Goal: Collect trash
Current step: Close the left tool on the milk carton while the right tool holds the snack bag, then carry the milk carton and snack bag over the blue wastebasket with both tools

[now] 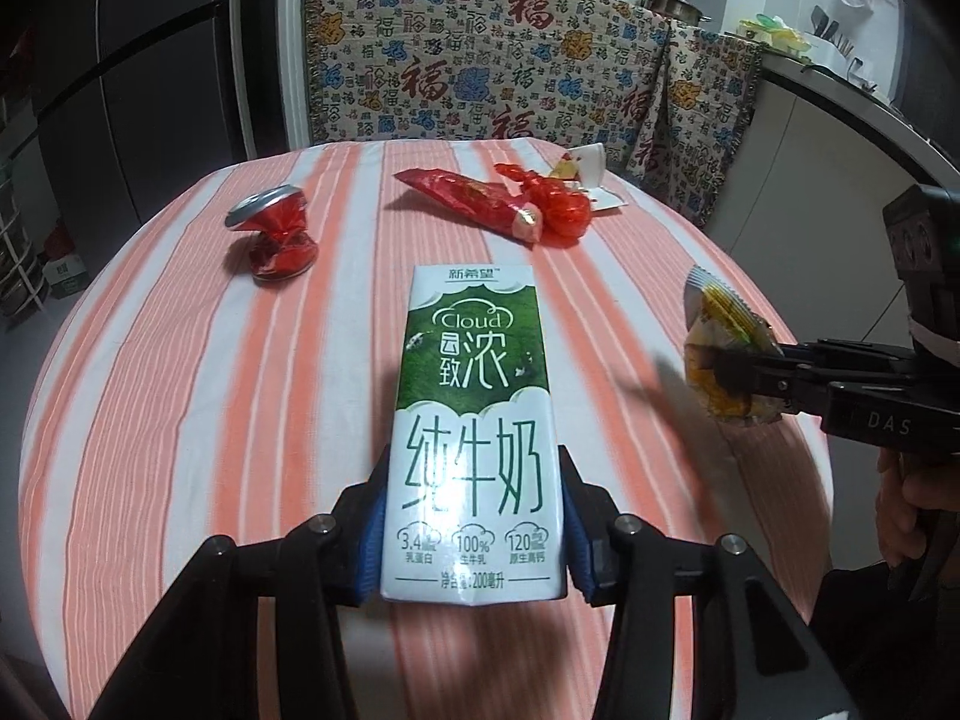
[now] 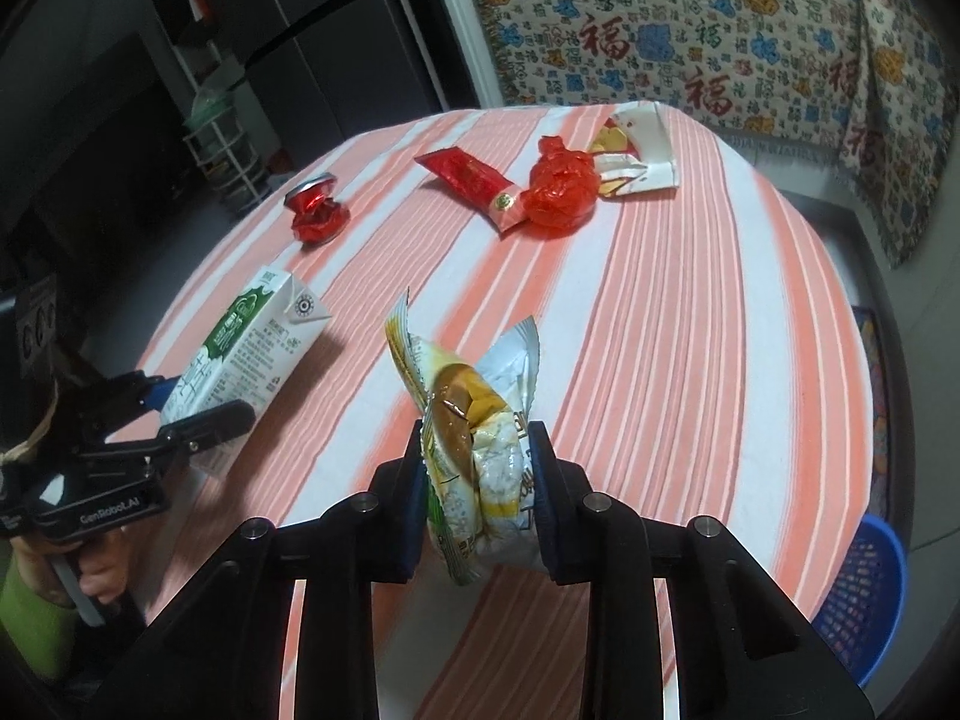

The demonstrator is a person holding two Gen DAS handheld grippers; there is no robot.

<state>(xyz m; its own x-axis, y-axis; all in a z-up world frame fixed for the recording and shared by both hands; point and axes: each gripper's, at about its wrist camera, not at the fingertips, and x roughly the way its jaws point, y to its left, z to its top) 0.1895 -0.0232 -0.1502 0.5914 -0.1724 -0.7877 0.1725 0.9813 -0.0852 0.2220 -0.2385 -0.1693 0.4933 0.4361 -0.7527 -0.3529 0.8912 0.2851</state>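
My left gripper (image 1: 474, 516) is shut on a white and green milk carton (image 1: 474, 420), its blue pads pressing the carton's two sides just above the striped cloth. In the right wrist view the same milk carton (image 2: 240, 348) sits tilted in the left gripper (image 2: 198, 414) at the table's left edge. My right gripper (image 2: 477, 492) is shut on a crumpled yellow and white snack wrapper (image 2: 474, 426), held above the table. From the left, that snack wrapper (image 1: 723, 354) shows at the right gripper (image 1: 738, 372).
On the round table (image 2: 690, 312) with its orange-striped cloth lie a crushed red can (image 1: 273, 234), a red sachet (image 1: 462, 198), a crumpled red wrapper (image 1: 558, 213) and a torn white packet (image 2: 642, 156). A blue basket (image 2: 870, 588) stands below right. A patterned cloth hangs behind.
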